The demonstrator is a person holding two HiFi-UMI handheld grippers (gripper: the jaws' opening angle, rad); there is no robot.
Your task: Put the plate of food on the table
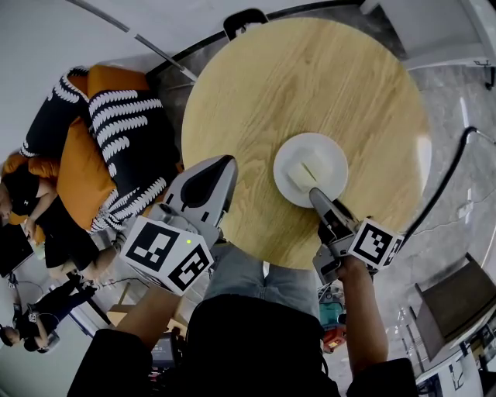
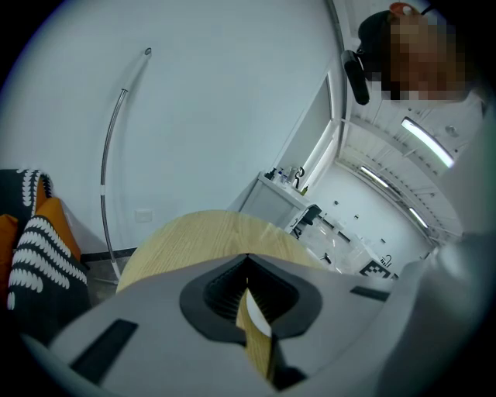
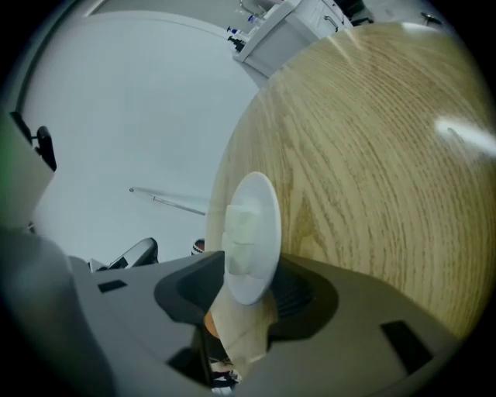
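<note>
Plate (image 1: 333,155) lies flat on the round wooden bench (image 1: 294,85), toward our near right part of the top and clear of the edge. Pale food (image 1: 304,172) sits in its middle. It is whitish, blocky pieces, and we cannot tell what kind. Right claw (image 1: 314,192) points at the plate's near rim, and in the head view its tip covers that bit of rim. In the right gripper view the right claw (image 3: 246,271) stands open, its jaws moderately apart on either side of the plate's (image 3: 262,203) near rim. The pads do not appear to press on it, though the rim blocks our sight of the inner faces. The food (image 3: 242,233) reads only as a faint lump there, and the bench (image 3: 372,155) fills the right of that view. Left claw (image 1: 229,160) hangs over the bench's near left edge, well apart from the plate. In its own view the left claw (image 2: 248,260) has its tips together and nothing between them. A thin sliver of bench (image 2: 201,233) shows through the slit behind the tips. Its body hides the near bench. A sofa with an orange cushion (image 1: 77,163) and a striped blanket (image 1: 128,132) stands at the left, partly cut off. A dark chair (image 1: 244,19) at the far side is mostly hidden by the bench.
</note>
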